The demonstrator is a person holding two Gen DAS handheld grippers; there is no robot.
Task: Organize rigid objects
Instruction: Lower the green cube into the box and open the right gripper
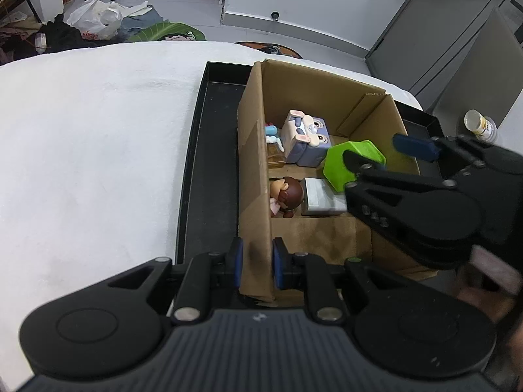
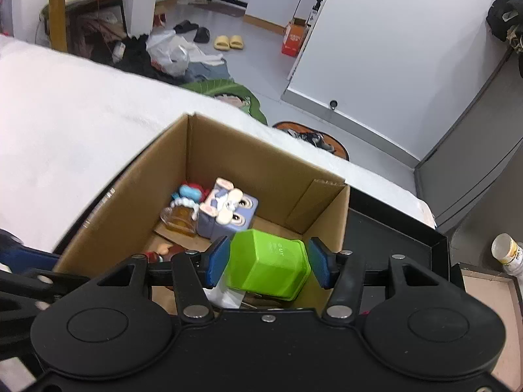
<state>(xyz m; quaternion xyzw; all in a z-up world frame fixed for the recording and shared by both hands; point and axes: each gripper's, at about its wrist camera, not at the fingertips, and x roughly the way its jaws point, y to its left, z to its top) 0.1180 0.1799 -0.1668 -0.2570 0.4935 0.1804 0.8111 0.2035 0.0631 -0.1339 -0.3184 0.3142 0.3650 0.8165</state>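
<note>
A cardboard box (image 1: pixel 313 91) stands in a black tray (image 1: pixel 212 150) on a white cloth. Inside lie a purple bunny cube (image 1: pixel 307 140), a brown-haired doll (image 1: pixel 287 196), a grey block (image 1: pixel 322 197) and an amber bottle (image 2: pixel 179 220). My left gripper (image 1: pixel 256 266) is shut on the box's near left wall. My right gripper (image 2: pixel 266 261) is open over the box, its pads on either side of a green hexagonal container (image 2: pixel 268 266) with gaps showing. That container also shows in the left wrist view (image 1: pixel 346 163).
The white cloth (image 1: pixel 98 147) covers the surface left of the tray. A small white jar (image 1: pixel 480 125) stands beyond the tray's right edge. Bags, slippers and clothes lie on the floor behind. Grey cabinets stand at the right.
</note>
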